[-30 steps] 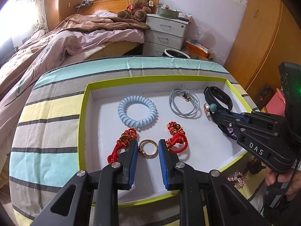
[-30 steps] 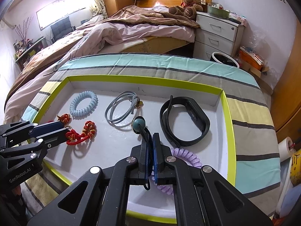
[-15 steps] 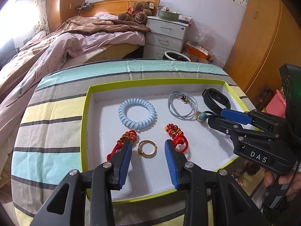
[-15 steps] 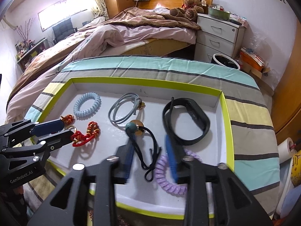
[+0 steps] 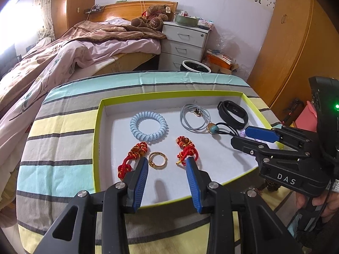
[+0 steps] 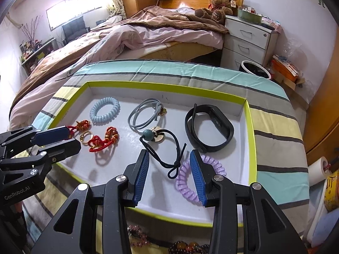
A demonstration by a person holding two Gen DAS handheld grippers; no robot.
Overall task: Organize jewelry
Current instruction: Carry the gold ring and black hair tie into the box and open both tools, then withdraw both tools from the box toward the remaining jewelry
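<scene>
A white tray with a lime rim [image 5: 96,148] lies on a striped cloth. My left gripper [image 5: 167,160] is open just short of a gold ring [image 5: 150,162], which lies flat between two red knot ornaments [image 5: 132,158] [image 5: 186,148]. Farther back are a pale blue coil tie [image 5: 148,137], a grey cord loop [image 5: 186,122] and a black wristband [image 5: 231,105]. My right gripper [image 6: 168,154] is open over a black cord with a teal bead [image 6: 147,135]; the cord's knot lies loose between its fingers. A purple coil tie [image 6: 184,182] sits partly under the right finger.
Loose beads [image 6: 186,246] and a pink sparkly piece [image 6: 135,232] lie on the cloth in front of the tray. A bed [image 5: 63,53] and white drawers [image 5: 184,42] stand behind the table. A hand [image 5: 317,203] grips the right tool.
Both grippers have opened. The right one let go of the black cord, which now lies flat in the tray. The left one widened around the gold ring and drew back a little.
</scene>
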